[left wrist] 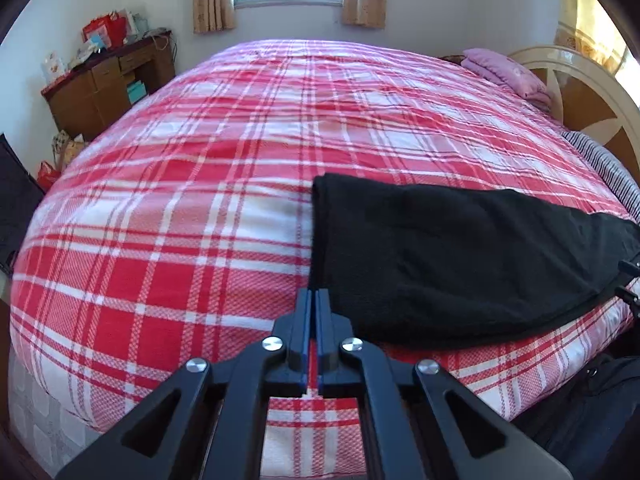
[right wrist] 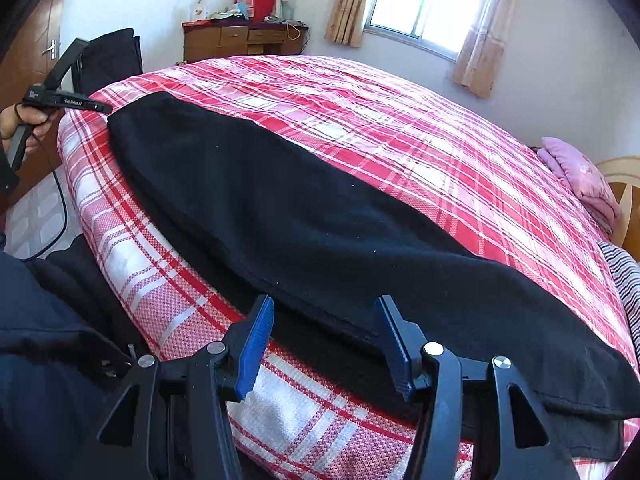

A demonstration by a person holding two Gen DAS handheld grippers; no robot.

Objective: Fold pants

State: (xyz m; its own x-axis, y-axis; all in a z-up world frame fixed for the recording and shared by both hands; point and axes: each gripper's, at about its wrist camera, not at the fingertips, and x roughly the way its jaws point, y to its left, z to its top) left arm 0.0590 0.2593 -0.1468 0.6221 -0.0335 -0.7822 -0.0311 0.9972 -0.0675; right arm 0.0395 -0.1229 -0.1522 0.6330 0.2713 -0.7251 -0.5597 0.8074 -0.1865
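Observation:
Black fleece pants [left wrist: 460, 256] lie lengthwise along the near edge of the bed, folded leg on leg. My left gripper [left wrist: 316, 294] is shut, its tips pinching the near corner of the leg end, where the pants' edge runs straight into them. In the right wrist view the same left gripper [right wrist: 105, 109], held by a hand [right wrist: 18, 122], meets the far tip of the pants [right wrist: 304, 240]. My right gripper [right wrist: 325, 306] stands open at the wider waist end. Its blue pads straddle the pants' near edge without pressing on it.
A red and white plaid cover [left wrist: 192, 208] lies over the bed. A pink pillow [left wrist: 508, 72] and a wooden headboard [left wrist: 592, 92] are at the right end. A cluttered wooden desk [left wrist: 108, 80] stands by the far wall under a window. Dark clothing [right wrist: 48, 360] is close at my left.

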